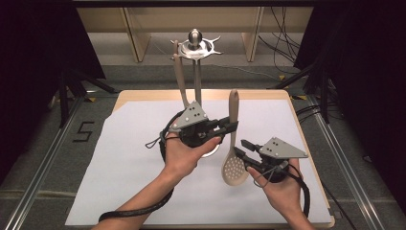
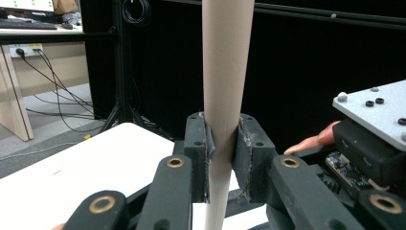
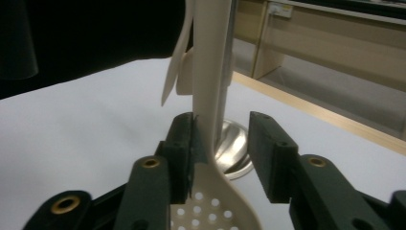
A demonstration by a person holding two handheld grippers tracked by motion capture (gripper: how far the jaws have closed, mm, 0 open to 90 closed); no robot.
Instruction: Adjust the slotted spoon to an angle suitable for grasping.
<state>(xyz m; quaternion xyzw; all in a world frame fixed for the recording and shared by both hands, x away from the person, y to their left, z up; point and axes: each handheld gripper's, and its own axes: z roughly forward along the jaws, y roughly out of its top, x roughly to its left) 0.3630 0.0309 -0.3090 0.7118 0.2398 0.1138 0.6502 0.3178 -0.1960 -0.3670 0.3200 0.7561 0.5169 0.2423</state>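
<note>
**Slotted spoon held upright beside the utensil stand**

White sheeting covers the surface [image 1: 129, 177], with dark curtains at both sides and a metal utensil stand [image 1: 195, 45] rising at the far middle, one beige utensil [image 1: 180, 79] already hanging from its top ring.

Left hand-held gripper [image 1: 232, 126] is clenched on the handle of the slotted spoon [image 1: 233, 143]; in the left gripper view the two pads press the beige shaft [image 2: 222, 96] from both sides. The spoon stands nearly upright, bowl down and just above the surface, right of the stand's base. That pose probably keeps the handle end free to be lifted toward a hook.

Right hand-held gripper [image 1: 242, 151] sits at the spoon's neck, jaws parted: in the right gripper view one pad touches the neck [image 3: 206, 120] while the other stands clear, so it steadies rather than grips.

Left forearm comes in from the near edge, palm under the gripper body; right hand lies lower, near right, angled toward the spoon's perforated bowl [image 3: 206, 211].
</note>
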